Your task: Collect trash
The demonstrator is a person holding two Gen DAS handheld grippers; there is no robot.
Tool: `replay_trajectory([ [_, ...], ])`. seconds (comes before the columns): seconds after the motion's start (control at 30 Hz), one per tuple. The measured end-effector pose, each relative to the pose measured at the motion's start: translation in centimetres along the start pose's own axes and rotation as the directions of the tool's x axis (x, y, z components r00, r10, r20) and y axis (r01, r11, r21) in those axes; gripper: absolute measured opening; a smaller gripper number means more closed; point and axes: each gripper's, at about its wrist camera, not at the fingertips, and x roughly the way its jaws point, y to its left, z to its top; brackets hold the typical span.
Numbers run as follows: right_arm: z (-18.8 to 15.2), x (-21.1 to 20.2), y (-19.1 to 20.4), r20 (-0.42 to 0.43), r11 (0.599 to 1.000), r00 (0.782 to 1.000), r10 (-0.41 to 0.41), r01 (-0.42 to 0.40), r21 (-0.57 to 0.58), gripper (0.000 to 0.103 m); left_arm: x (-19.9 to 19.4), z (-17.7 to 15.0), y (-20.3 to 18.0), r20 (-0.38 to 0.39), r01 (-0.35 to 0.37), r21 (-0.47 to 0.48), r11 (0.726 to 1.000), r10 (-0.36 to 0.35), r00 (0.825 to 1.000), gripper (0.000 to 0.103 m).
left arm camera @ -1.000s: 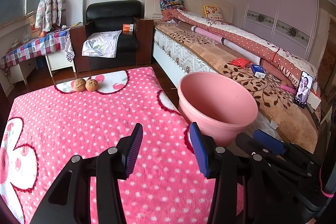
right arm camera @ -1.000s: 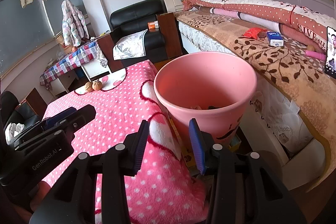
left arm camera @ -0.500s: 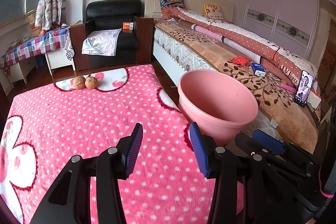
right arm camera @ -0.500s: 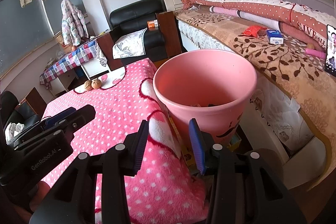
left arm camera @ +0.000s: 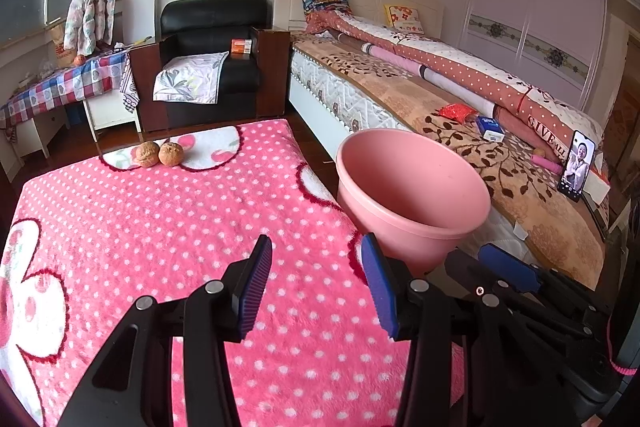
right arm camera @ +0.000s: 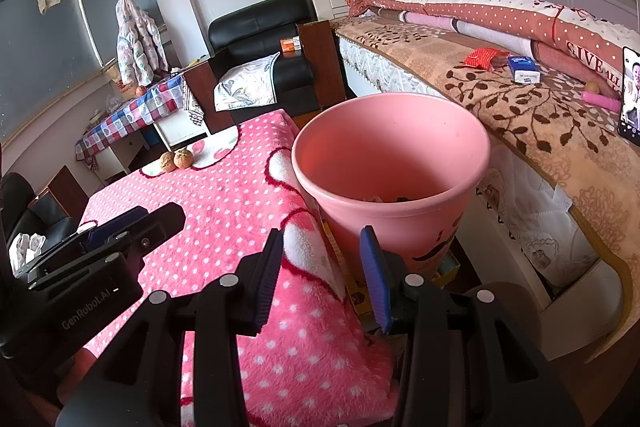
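Sitting on the floor between the pink dotted blanket [left arm camera: 168,227] and the bed [left arm camera: 400,95]: pink bucket [right arm camera: 394,163], upright, rim touching or just beside the blanket's right edge. Inside, seen from the right wrist view: a few small scraps at the bottom, dark and pale, too small to identify. Interior bottom hidden in the left wrist view.

Two walnuts [left arm camera: 159,154] touching each other at the far edge of the blanket, on a white patch, well apart from the bucket.

Left gripper [left arm camera: 316,287] hovering over the blanket, jaws spread wide, nothing between the pads. Right gripper [right arm camera: 322,275] hovering at the blanket's right edge just in front of the bucket, jaws parted, also gripping nothing. Each gripper visible in the other's view.

On the bed: brown leaf-print cover, rolled quilts, red packet [left arm camera: 458,111], small blue box [left arm camera: 490,129], phone [left arm camera: 577,167] propped upright with screen lit. Beyond: black armchair [left arm camera: 212,39] with a folded cloth on the seat and an orange box on the arm, side table with checked cloth [left arm camera: 68,83], jacket hanging at the window, wardrobe doors at right.

Versus a second ago: no change. Both grippers same place, same jaw gap; bucket and walnuts unmoved.
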Motion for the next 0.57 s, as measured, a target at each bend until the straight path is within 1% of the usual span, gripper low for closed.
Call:
replay_trajectory([
  [0.13, 0.01, 0.01, 0.00, -0.001, 1.000, 1.000, -0.001, 0.001, 0.000, 0.041, -0.19, -0.59, -0.15, -0.002, -0.001, 0.003, 1.000, 0.001, 1.000, 0.046],
  [0.57, -0.26, 0.29, -0.07, -0.009, 1.000, 1.000, -0.001, 0.001, -0.002, 0.041, 0.13, -0.54, -0.12, -0.020, -0.005, -0.001, 1.000, 0.005, 1.000, 0.046],
])
